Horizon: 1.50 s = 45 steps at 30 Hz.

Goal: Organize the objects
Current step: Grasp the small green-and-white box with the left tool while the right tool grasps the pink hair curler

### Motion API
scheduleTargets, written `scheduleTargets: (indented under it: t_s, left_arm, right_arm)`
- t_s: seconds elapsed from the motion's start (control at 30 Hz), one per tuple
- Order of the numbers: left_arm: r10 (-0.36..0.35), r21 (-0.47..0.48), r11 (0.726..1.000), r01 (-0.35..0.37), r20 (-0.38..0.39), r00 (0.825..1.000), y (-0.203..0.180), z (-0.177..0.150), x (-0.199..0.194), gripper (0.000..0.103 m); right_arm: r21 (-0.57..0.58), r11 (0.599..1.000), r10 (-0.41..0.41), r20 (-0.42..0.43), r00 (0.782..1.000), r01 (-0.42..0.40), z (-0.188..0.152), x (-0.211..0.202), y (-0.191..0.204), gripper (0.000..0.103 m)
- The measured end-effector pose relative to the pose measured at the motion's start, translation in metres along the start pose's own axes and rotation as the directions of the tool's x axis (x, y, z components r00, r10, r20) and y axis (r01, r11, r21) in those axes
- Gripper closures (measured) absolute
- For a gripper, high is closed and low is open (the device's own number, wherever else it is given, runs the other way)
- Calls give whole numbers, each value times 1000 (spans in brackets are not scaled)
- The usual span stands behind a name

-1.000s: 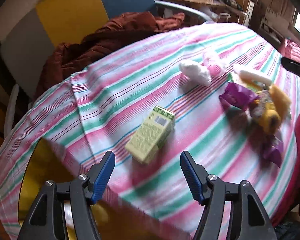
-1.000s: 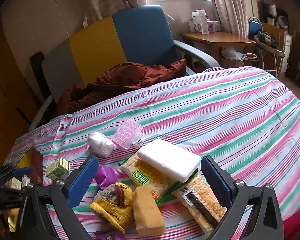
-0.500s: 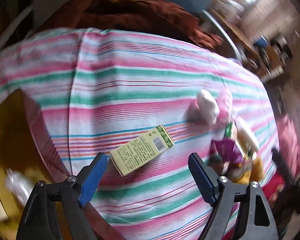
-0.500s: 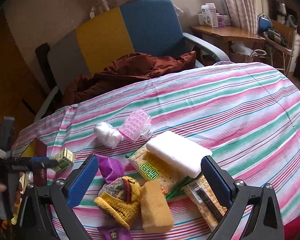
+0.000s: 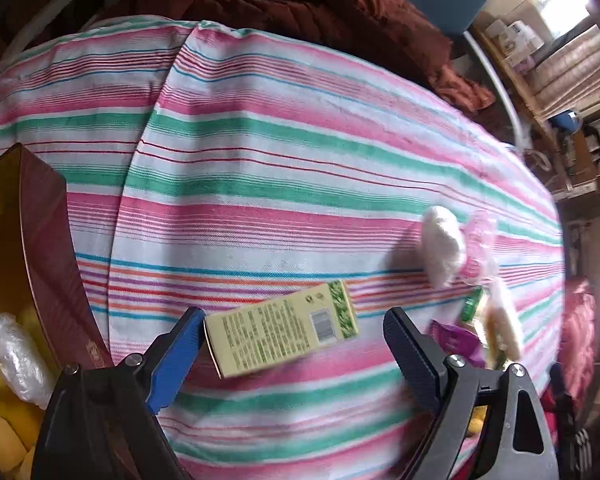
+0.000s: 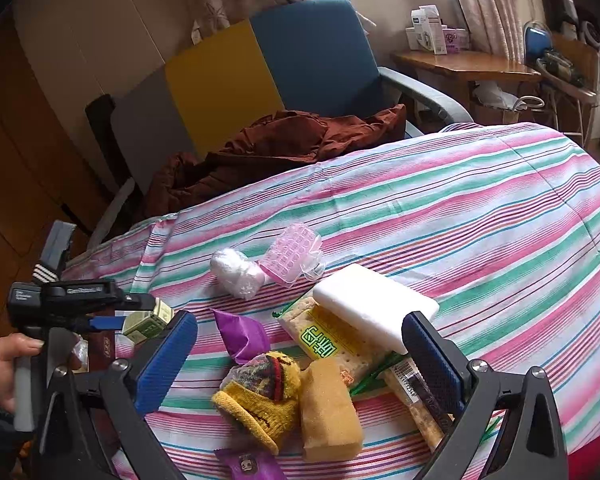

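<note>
**Left gripper drops over the green box, jaws wide**

Since a second ago the left gripper (image 5: 292, 344) has rolled and come down over the green box (image 5: 282, 330), so the box now lies crosswise between its fingers instead of ahead of them. Its jaws have just been opening and now stand spread wide; the box sits in the gap, its near end just beside the left pad, well clear of the right pad, and flat on the striped cloth (image 5: 260, 160). Nothing is gripped.

Left of that gripper is the open red carton (image 5: 48, 248) with a yellow inside, where a clear-wrapped bundle (image 5: 14, 354) lies. Ahead and to the right are a white wrapped lump (image 5: 442, 250) and a pink plastic piece (image 5: 478, 246), touching each other. Farther off a brown garment (image 5: 300, 4) is heaped on the chair.

The right gripper (image 6: 300, 352) has kept its place, its jaws spread and empty, hovering above the pile. Between its fingers lie a yellow knit hat (image 6: 260, 392) and a tan sponge (image 6: 328, 408), touching. Just beyond are a purple wrapper (image 6: 240, 334), a cracker pack (image 6: 332, 340) and a white block (image 6: 374, 302) resting on the pack. The right finger overlaps a second cracker pack (image 6: 416, 404). Far left in this view, a hand (image 6: 4, 368) holds the left gripper's handle, with the green box under its tips.
</note>
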<state>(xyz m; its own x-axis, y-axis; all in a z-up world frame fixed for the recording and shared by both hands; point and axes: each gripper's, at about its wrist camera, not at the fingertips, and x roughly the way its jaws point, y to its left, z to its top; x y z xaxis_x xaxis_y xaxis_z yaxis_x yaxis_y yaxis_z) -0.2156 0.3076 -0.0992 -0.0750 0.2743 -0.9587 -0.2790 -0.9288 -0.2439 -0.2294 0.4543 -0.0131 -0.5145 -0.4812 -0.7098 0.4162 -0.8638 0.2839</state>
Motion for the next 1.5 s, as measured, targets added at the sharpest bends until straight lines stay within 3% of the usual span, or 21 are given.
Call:
scheduleTargets:
  t_s: [0.1, 0.17, 0.33, 0.47, 0.7, 0.87, 0.97, 1.07, 1.1, 1.2, 1.37, 1.5]
  left_arm:
    - [46, -6, 999, -46, -28, 999, 2, 1, 13, 15]
    - [77, -1, 997, -77, 15, 997, 4, -2, 9, 23]
    - [-8, 42, 999, 5, 58, 998, 14, -9, -8, 23]
    - [-63, 136, 990, 45, 128, 990, 14, -28, -34, 23]
    - [-142, 257, 963, 83, 221, 965, 16, -67, -77, 23]
    - [-196, 262, 956, 133, 233, 952, 17, -77, -87, 23]
    - [-205, 240, 959, 147, 237, 950, 28, -82, -91, 23]
    - [-202, 210, 966, 154, 233, 951, 38, -87, -92, 23]
    - [-200, 199, 968, 155, 234, 951, 41, -89, -92, 23]
    - [-208, 175, 970, 169, 236, 949, 49, -93, -92, 23]
    - [-218, 145, 972, 185, 262, 940, 61, -105, -102, 23]
    - [-200, 109, 978, 175, 291, 935, 79, -117, -113, 23]
  right_arm:
    - [2, 1000, 1, 1, 1000, -1, 0, 0, 0, 0]
    - [2, 1000, -2, 0, 1000, 2, -1, 0, -1, 0]
    - [-2, 1000, 16, -30, 999, -16, 3, 1, 0, 0]
    - [-165, 986, -18, -27, 999, 13, 23, 10, 17, 0]
    - [-457, 889, -97, -189, 977, 0, 55, 83, 46, 0]
    - [-613, 789, -193, -304, 933, -36, 62, 140, 59, 0]
    - [-657, 752, -248, -350, 903, -47, 63, 166, 56, 0]
    - [-658, 749, -247, -378, 892, -72, 66, 177, 53, 1]
    - [-652, 754, -236, -389, 890, -86, 66, 179, 53, 5]
    - [-647, 755, -227, -406, 885, -103, 61, 180, 53, 38]
    - [-600, 799, -209, -346, 914, -44, 60, 153, 41, 38]
    - [-536, 844, -192, -246, 950, 31, 70, 109, 38, 38]
